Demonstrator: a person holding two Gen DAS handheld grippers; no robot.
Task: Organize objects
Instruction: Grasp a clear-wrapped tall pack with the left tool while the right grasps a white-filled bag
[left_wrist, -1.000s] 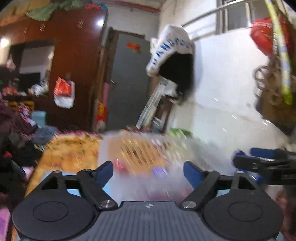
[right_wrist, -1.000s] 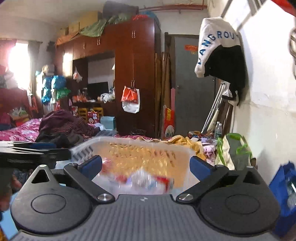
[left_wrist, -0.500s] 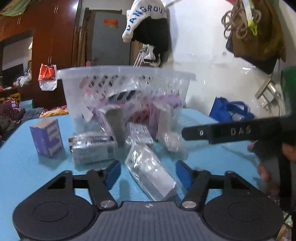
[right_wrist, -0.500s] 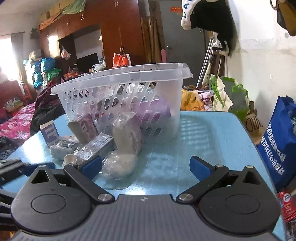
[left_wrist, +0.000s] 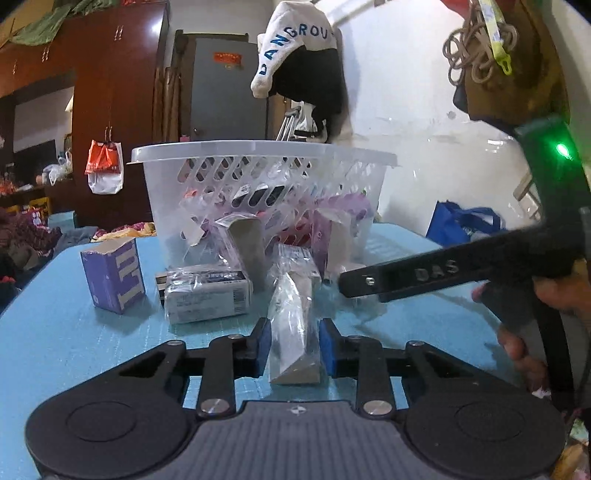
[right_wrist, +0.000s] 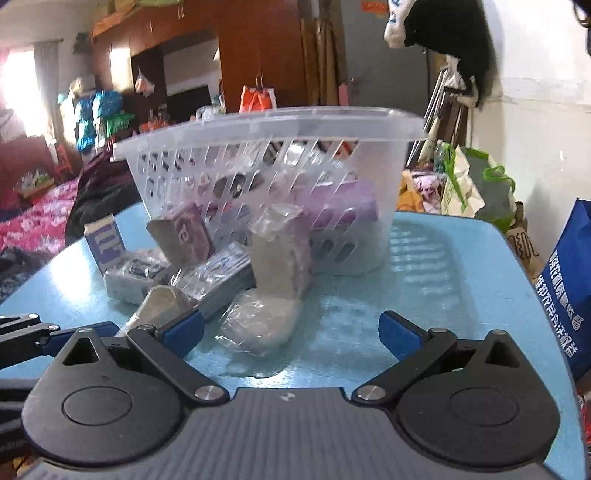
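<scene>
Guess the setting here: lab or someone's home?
Likely a lived-in home bedroom: a dark red wooden wardrobe, a bed with pink floral bedding, and a black-and-white jacket hung on the white wall.

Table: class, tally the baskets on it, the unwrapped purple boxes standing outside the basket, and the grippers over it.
Basket: 1
Purple box: 1
Grippers: 2 (left gripper, jaws just closing onto a wrapped packet; right gripper, open)
Total: 4
</scene>
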